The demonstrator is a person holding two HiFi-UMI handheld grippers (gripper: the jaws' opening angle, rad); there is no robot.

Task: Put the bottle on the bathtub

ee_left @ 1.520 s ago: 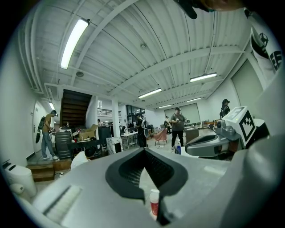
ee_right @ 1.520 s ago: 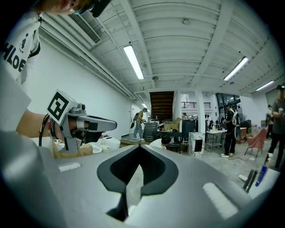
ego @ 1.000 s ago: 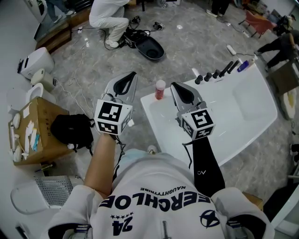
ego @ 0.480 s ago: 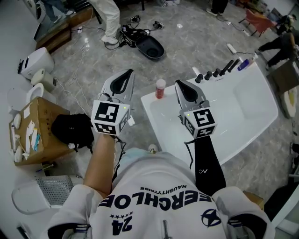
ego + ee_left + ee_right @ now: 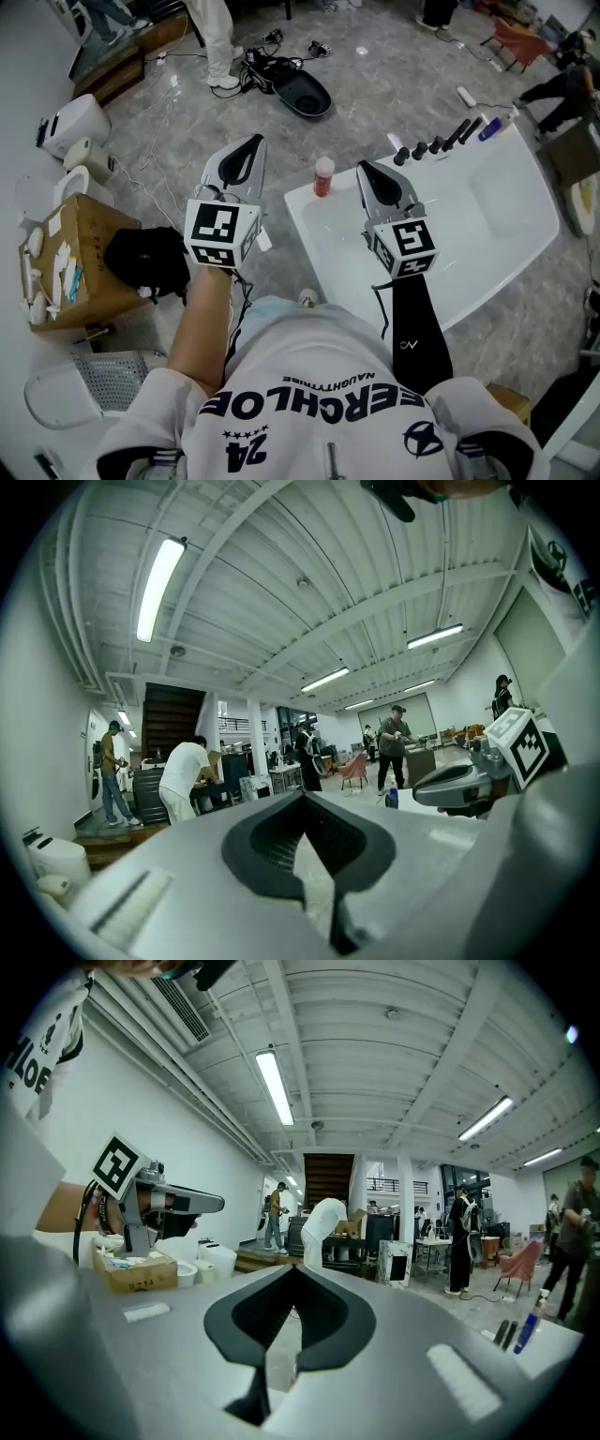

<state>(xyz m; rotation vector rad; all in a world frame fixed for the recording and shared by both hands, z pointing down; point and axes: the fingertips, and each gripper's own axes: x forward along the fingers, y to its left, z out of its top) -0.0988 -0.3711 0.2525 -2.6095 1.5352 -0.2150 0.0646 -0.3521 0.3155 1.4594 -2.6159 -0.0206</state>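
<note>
Most of the rm is grey marbled floor (image 5: 394,75): hard, w/ cables and gear strewn at 11–12 o'clock, ppl working further off. White bathtub (image 5: 459,234) fills 1–3 o'clock. It's glossy and smooth, rim flat but narrow, prob slick if wet. Dark fittings (image 5: 436,147) line its far edge at 1 o'clock. Cardboard box (image 5: 66,253) and black bag (image 5: 145,262) sit on the floor at 9 o'clock.

Then left tongs (image 5: 249,155) at 11 o'clock over the floor, right tongs (image 5: 370,178) at 12–1 over the tub. Both are pressed together w/ nothing btwn them.

Last, bottle (image 5: 323,176): upright at 12 o'clock, seemingly on the tub's corner rim, btwn the two tongs and touching neither. Small, red body, pale cap. Prob light plastic, stiff enough, but smooth so it could slip, and easy to knock off the rim. Best hold is mid-body, below the cap, tongs level.
</note>
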